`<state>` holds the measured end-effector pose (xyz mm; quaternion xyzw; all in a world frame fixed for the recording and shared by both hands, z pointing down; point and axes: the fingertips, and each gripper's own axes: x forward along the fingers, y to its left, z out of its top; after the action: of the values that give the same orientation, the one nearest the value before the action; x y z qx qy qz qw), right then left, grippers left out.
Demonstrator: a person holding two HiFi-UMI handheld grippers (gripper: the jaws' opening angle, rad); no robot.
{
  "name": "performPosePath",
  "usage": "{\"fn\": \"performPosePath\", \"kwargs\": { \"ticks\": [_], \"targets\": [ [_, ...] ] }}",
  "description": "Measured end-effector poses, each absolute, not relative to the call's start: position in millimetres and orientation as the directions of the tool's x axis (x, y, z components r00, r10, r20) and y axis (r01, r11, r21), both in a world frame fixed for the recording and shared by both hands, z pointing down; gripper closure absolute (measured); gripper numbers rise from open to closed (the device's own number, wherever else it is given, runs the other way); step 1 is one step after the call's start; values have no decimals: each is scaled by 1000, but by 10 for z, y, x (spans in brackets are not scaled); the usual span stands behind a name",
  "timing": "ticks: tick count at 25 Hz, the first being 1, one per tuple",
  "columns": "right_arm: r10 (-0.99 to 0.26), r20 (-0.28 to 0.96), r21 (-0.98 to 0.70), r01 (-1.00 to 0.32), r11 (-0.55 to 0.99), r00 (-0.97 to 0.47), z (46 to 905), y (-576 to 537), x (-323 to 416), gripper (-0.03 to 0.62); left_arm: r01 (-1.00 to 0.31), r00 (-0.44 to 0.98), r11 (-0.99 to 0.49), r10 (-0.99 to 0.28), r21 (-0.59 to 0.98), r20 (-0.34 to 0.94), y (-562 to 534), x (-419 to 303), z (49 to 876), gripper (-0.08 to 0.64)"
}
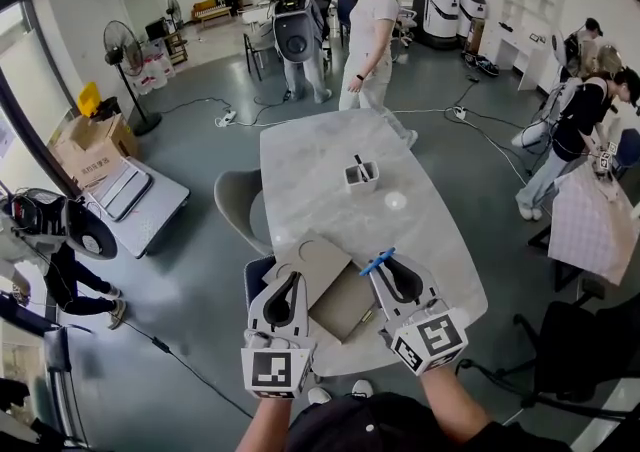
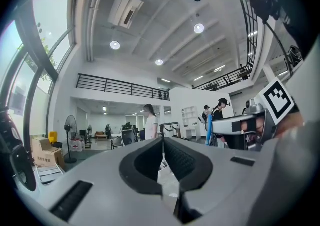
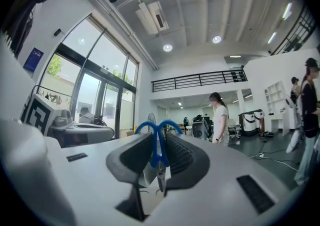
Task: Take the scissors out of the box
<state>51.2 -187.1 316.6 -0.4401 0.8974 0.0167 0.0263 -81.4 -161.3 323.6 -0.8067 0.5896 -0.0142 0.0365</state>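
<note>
Blue-handled scissors (image 3: 158, 152) sit clamped between the fingers of the right gripper (image 1: 385, 270), handles up and blades hanging down, just beside the right edge of a flat brown cardboard box (image 1: 340, 305) lying with its lid thrown open. To the left of the box, the left gripper (image 1: 293, 278) has its fingers pressed together on nothing. The box lies at the near end of a pale marble-patterned worktop (image 1: 320, 170), where a small white holder (image 1: 361, 174) with dark pens stands well apart near the middle. A grey chair (image 1: 235, 202) is drawn up to the worktop's left side. Beyond the far end a person in a white top (image 1: 370, 25) stands on the grey floor (image 1: 200, 270), cables trailing across it, with a standing fan (image 1: 125, 50) and stacked cardboard cartons (image 1: 90, 150) by the tall windows.
</note>
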Motion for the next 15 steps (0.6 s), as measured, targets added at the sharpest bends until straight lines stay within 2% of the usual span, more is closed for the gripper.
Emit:
{"fn": "performPosePath", "kwargs": {
  "ticks": [15],
  "targets": [
    [-797,-52,2,-799,602,-601,3105,-1894,430,514,-955,295,-294,-955,-44,-10,-1609,-946,3214,540]
  ]
}}
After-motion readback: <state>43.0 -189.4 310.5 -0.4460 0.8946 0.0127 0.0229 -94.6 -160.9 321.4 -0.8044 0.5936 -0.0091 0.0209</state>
